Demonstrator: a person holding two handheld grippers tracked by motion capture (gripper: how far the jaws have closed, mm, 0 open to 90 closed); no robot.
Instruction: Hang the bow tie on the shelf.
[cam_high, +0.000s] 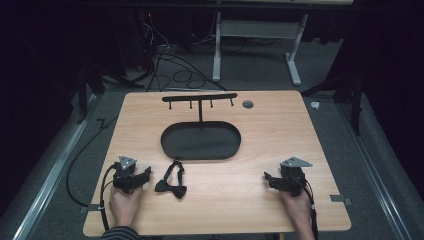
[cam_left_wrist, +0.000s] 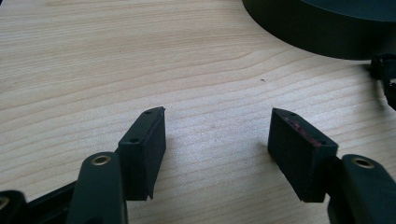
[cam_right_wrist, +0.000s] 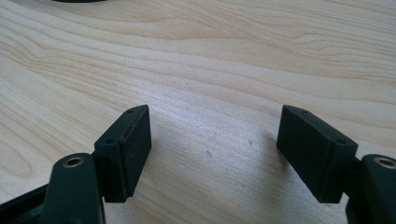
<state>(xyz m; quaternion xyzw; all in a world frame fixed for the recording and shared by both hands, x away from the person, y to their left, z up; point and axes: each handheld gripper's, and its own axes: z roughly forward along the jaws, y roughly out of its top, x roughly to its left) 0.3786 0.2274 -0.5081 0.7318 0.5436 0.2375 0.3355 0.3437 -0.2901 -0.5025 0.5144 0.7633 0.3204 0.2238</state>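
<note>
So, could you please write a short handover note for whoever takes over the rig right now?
Left tool: open, holding nothing, resting on the table just left of the bow tie.
Right tool: open, holding nothing, near the table's right front.
Bow tie: flat on the table in front of the black oval tray, apart from it.
Hook rack: rises from the tray's far side, hooks bare.
Done: nothing handled so far.
Left: probably grasp the bow tie and move it to the tray or rack.
</note>
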